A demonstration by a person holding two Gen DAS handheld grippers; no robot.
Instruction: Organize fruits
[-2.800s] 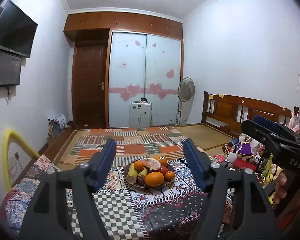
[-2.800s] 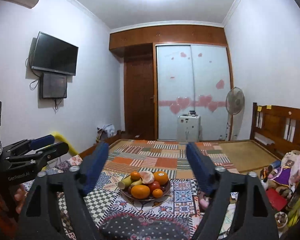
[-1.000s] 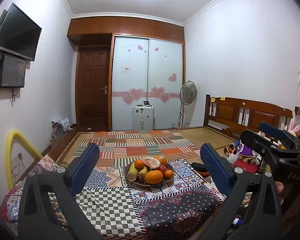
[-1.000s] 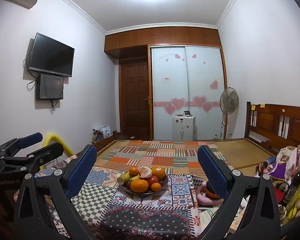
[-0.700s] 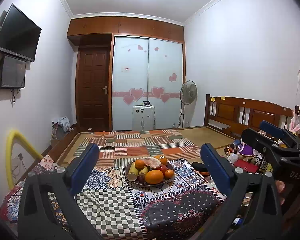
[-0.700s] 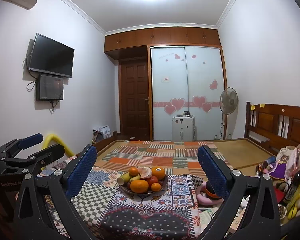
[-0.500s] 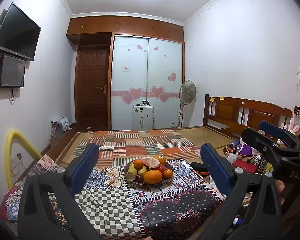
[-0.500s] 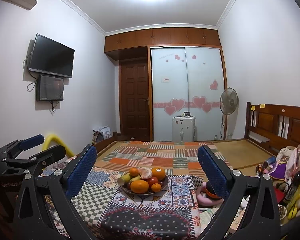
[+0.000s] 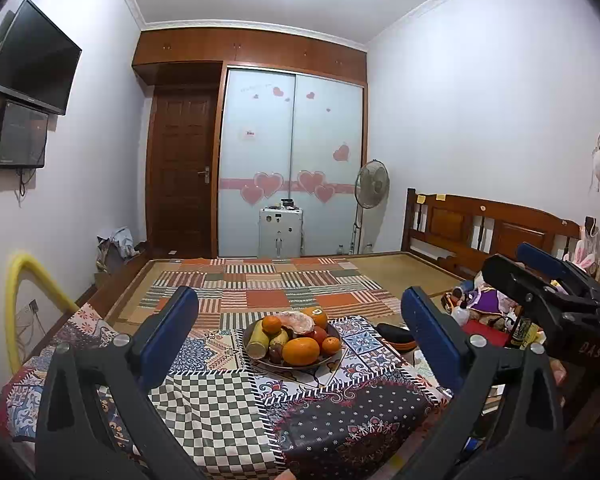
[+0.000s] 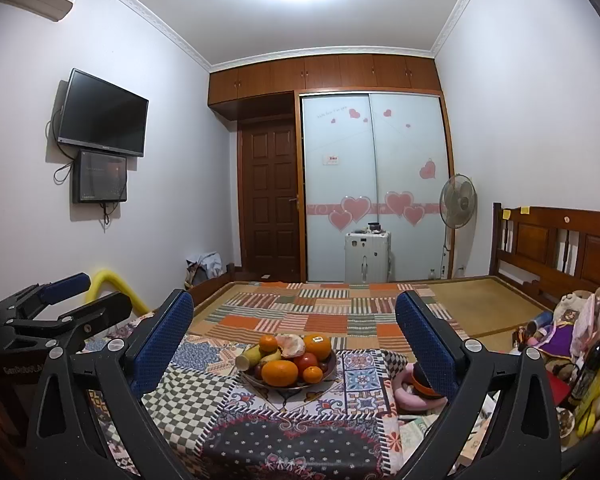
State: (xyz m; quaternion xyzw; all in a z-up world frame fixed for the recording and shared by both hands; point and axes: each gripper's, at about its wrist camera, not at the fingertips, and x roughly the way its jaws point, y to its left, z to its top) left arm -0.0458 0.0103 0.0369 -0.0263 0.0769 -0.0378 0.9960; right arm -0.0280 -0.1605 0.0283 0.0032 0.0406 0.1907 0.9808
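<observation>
Fruit bowl centred on the desk, both grippers held back and empty

Nearest, the left hand-held gripper (image 9: 298,322) and right hand-held gripper (image 10: 294,328) are seen spread wide apart, nothing held between their blue fingers (image 10: 162,340). Beyond them, on the patterned cloth (image 10: 204,400) covering the desk, a bowl (image 10: 332,364) is piled with oranges (image 10: 280,373), a banana (image 10: 252,356) and a red fruit (image 10: 306,362). Farther off, a patchwork bed (image 10: 320,312) and heart-decorated wardrobe doors (image 10: 374,184) are seen.
</observation>
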